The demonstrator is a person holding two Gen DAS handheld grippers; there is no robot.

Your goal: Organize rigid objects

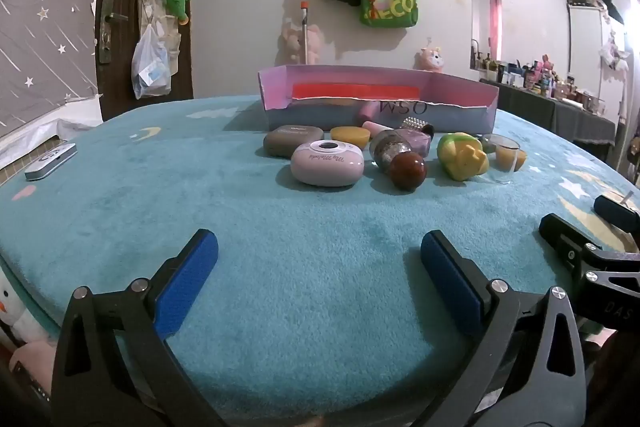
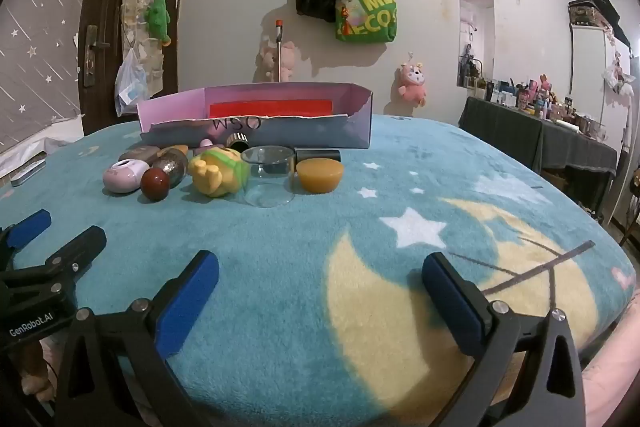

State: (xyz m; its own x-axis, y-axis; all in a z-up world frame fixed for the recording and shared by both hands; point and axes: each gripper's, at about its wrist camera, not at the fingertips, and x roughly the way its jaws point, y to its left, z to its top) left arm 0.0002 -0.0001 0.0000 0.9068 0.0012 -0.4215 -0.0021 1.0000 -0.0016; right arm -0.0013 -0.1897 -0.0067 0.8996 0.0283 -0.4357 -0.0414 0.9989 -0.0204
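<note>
While both tongs hang released over the blue blanket (image 1: 280, 227), the box (image 1: 460, 115) stands at the far side of it, a long shallow cardboard tray with a torn front wall and pale purple inner walls. A red strip (image 1: 356, 91) lies along its back wall inside; whatever else sits on its floor is hidden behind the front wall.

Just before the box lies the cluster to be sorted: a grey case (image 1: 294, 141), a pink case (image 1: 327, 163) with a round hole on top, a yellow puck (image 1: 350, 135), a glittery bottle (image 1: 390, 149) on its side with a dark red ball (image 1: 408, 170) touching its near end, a yellow-green toy (image 1: 462, 155), and a glass (image 2: 267, 175). The glass stands upright and holds nothing; a second orange puck (image 2: 320, 175) sits just beside it, and seen through the glass from the left wrist view it could be mistaken for contents. Behind these, a pink tube (image 1: 374, 125), a silver-capped thing (image 2: 239, 139) and a black cylinder (image 2: 318, 155) are half covered by the front row and hard to identify.

Left gripper (image 1: 319, 251) has its blue pads wide apart with only blanket between them; right gripper (image 2: 320, 269) the same, over a yellow moon printed on the blanket. A silver tin (image 1: 50, 161) lies well apart at the left edge.
</note>
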